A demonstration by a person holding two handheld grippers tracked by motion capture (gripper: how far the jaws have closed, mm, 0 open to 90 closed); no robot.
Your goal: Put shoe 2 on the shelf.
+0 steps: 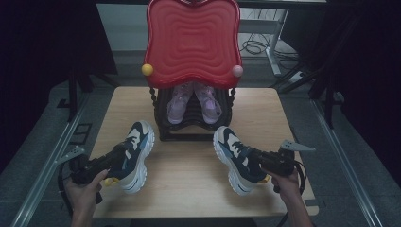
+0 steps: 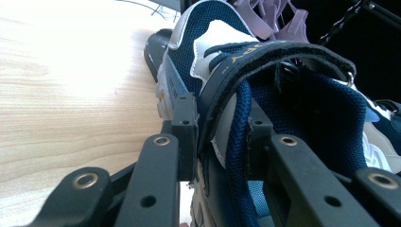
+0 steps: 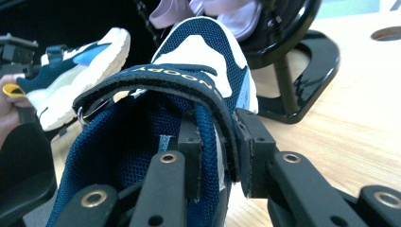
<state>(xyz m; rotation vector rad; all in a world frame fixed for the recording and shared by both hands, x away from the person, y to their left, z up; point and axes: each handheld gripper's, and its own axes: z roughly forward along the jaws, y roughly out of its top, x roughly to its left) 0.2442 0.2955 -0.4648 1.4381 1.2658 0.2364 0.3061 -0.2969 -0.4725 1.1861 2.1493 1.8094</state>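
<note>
The left sneaker [image 1: 135,153] and right sneaker [image 1: 236,158] look light, with soft mesh uppers that give and stiff chunky soles, so I judge the collar wall by the strap the safest hold; the toe would likely slip. Each is pinched exactly there: my left hand-held gripper [image 2: 215,137] clamps the collar edge and strap of its sneaker, one jaw inside the opening, one outside, and my right hand-held gripper [image 3: 217,146] does the same. Both sneakers sit over the desk [image 1: 189,179], toes toward the black rack [image 1: 163,118], which holds lilac sandals [image 1: 194,101] beneath a red tray [image 1: 191,40].
</note>
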